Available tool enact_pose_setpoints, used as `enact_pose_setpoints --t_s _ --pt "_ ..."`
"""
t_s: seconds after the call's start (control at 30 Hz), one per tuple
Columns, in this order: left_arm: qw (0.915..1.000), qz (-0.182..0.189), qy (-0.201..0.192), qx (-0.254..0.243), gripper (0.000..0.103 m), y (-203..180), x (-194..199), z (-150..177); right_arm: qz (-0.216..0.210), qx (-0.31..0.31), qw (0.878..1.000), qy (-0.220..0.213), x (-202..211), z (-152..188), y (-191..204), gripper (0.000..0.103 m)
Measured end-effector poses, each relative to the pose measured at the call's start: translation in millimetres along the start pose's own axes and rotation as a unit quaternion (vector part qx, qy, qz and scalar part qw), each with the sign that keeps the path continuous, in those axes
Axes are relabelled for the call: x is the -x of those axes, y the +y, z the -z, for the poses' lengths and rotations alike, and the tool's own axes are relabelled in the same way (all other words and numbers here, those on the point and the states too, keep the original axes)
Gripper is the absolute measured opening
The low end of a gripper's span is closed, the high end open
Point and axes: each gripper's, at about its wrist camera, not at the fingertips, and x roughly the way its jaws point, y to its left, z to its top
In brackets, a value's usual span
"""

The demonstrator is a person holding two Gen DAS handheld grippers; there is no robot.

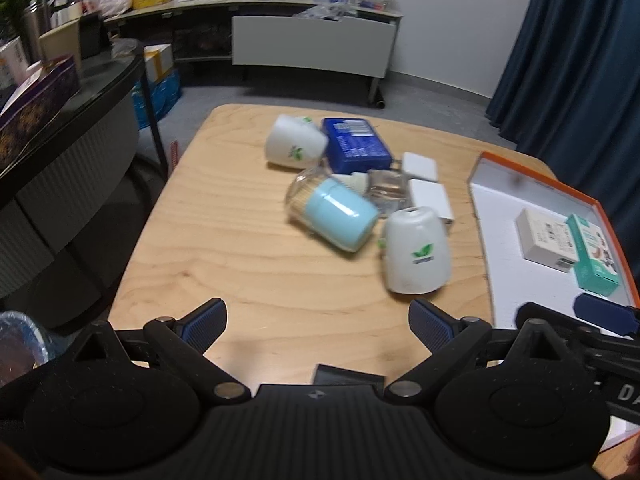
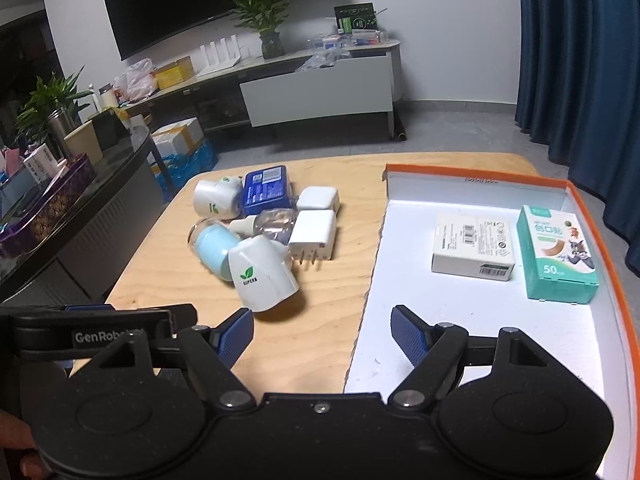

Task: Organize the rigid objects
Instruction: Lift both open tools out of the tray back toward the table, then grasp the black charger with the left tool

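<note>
Cluster of containers [image 2: 256, 232] on table [image 2: 304, 344], tray [image 2: 472, 320] to its right, two boxes [image 2: 474, 247] inside tray

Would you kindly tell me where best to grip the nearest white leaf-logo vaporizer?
Probably across the wide lower body of the nearest white vaporizer, from the near side with the right gripper. It leans on the blue jar, so its front flanks look freest.

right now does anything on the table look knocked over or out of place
Yes. The light blue jar lies on its side in the pile on the wooden table, and the two white leaf-logo containers are tipped over too. Only the white box and teal box sit in the orange-rimmed tray.
</note>
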Motion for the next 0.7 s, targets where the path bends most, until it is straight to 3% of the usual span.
enact_pose_setpoints --t_s 0.3,0.53,0.7 --pt "0.9997 0.003 0.006 0.024 0.100 19 -2 6 -0.004 -0.003 1.000 0.010 -9 3 -3 0.089" --pt "0.9987 0.049 0.007 -0.006 0.101 7 7 39 -0.005 -0.009 1.000 0.014 -10 6 -7 0.089" --pt "0.9987 0.047 0.005 -0.020 0.100 -1 -1 57 -0.005 -0.010 1.000 0.013 -9 6 -7 0.089"
